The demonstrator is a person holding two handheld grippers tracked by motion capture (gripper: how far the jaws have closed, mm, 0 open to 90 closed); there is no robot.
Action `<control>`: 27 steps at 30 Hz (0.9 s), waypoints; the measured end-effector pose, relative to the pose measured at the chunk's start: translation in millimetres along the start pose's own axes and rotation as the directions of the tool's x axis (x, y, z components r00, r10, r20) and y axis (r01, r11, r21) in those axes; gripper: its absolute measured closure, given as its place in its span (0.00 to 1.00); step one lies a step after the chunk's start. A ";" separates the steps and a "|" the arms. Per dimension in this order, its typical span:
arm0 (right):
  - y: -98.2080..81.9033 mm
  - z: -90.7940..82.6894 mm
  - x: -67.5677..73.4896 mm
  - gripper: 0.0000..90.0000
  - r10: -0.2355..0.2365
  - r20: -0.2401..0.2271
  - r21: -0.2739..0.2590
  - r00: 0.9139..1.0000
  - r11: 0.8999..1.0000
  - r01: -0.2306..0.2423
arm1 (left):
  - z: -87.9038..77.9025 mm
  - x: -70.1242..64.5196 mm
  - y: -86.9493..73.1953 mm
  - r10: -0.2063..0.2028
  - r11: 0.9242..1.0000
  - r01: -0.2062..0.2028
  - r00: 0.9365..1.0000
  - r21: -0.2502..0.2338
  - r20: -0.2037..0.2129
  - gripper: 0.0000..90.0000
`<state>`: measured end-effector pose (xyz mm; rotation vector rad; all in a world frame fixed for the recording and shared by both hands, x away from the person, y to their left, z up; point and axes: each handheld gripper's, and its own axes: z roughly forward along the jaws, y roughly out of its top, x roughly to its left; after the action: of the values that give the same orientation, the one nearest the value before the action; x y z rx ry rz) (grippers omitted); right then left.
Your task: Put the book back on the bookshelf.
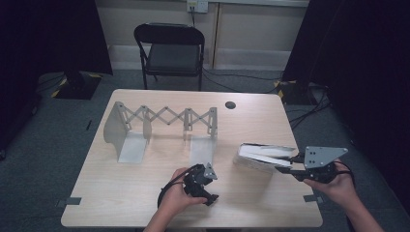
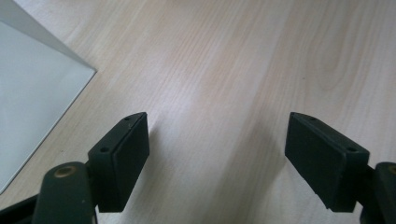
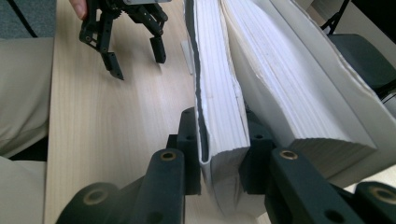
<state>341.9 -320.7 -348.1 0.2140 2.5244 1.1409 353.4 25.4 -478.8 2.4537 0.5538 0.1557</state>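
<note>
A thick white book [image 1: 263,155] lies on its side at the right of the wooden table [image 1: 145,203], partly splayed. My right gripper [image 1: 286,167] comes in from the right and is shut on the grey cover with a bundle of pages; in the right gripper view its jaws [image 3: 223,154] pinch that bundle of the book [image 3: 280,84] while the other pages fan off to the right. My left gripper [image 1: 209,189] rests low near the front middle of the table, open and holding nothing. Bare wood shows between the jaws of the left gripper [image 2: 217,158].
A metal accordion book rack [image 1: 164,116] stands stretched across the middle of the table, and one of its flat base plates [image 2: 32,107] lies just left of my left gripper. A black folding chair [image 1: 169,48] stands beyond the far edge. A cable hole [image 1: 230,105] marks the tabletop.
</note>
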 end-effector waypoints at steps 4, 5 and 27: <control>1.7 -1.8 -0.9 0.83 0.002 -0.009 0.003 1.000 1.000 -0.002 | 1.3 -0.2 -1.4 0.013 1.000 -0.012 1.000 0.009 -0.004 0.23; 1.8 -2.1 -1.2 0.83 0.004 -0.012 0.001 1.000 1.000 -0.003 | 1.4 -0.3 -1.4 0.013 1.000 -0.013 1.000 0.008 -0.003 0.23; 1.7 -11.4 -3.5 0.84 0.051 -0.146 -0.053 0.988 0.997 -0.060 | 3.7 3.4 -4.4 0.014 1.000 -0.014 1.000 -0.025 -0.001 0.18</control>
<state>340.8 -328.5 -338.9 0.1941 2.6216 1.2918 355.8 28.0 -484.5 2.4338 0.5323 0.1689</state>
